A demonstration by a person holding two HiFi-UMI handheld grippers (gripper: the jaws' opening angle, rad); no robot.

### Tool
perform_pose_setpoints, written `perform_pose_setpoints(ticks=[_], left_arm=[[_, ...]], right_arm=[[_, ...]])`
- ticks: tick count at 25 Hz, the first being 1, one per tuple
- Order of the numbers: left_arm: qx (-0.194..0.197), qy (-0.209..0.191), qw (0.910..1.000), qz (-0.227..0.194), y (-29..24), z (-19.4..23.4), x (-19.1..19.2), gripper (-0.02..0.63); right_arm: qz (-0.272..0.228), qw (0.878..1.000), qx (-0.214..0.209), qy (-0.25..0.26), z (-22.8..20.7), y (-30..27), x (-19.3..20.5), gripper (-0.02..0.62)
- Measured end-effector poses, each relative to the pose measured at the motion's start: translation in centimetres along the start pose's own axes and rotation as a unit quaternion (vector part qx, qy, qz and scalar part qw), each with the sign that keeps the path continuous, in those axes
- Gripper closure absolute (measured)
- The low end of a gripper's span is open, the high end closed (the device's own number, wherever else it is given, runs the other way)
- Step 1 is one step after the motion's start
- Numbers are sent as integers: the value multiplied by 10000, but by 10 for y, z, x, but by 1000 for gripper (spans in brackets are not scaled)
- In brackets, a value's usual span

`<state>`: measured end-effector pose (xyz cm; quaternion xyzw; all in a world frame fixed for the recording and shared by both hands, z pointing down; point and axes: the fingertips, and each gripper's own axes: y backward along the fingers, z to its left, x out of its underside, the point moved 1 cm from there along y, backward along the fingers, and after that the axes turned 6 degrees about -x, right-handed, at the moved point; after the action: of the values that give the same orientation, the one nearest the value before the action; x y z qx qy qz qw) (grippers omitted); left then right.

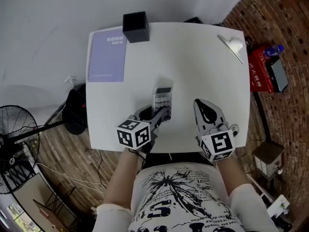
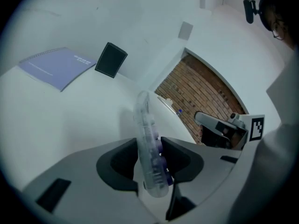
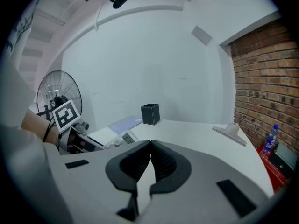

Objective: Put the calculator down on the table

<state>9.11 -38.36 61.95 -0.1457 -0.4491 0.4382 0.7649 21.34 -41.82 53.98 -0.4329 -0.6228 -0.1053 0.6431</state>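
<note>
A small calculator [image 1: 162, 98] with a clear casing and pale keys is over the middle of the white table [image 1: 203, 66], its far end towards the notebook. My left gripper [image 1: 163, 114] holds its near end. In the left gripper view the calculator [image 2: 142, 111] stands edge-on between the two black pads [image 2: 122, 160], which touch it on both sides; I cannot tell whether it rests on the table. My right gripper [image 1: 199, 103] hovers to the right of it, shut and empty, its pads [image 3: 161, 160] meeting at the tip. The right gripper view also catches the calculator [image 3: 122, 137].
A purple spiral notebook [image 1: 107, 54] lies at the table's far left beside a black square holder [image 1: 135, 27]. A white flat tool [image 1: 232, 46] sits at the far right corner. On the floor stand a fan [image 1: 17, 144] and a red box [image 1: 259, 70].
</note>
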Motion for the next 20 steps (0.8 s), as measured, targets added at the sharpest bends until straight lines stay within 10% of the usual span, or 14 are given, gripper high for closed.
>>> perform_pose_setpoints(ticks=[20], left_arm=[[-1017,-678,9924,-162,-3,30,-15,379]], right_arm=[[-60,9998,157,-128,-24,-8,-21,580]])
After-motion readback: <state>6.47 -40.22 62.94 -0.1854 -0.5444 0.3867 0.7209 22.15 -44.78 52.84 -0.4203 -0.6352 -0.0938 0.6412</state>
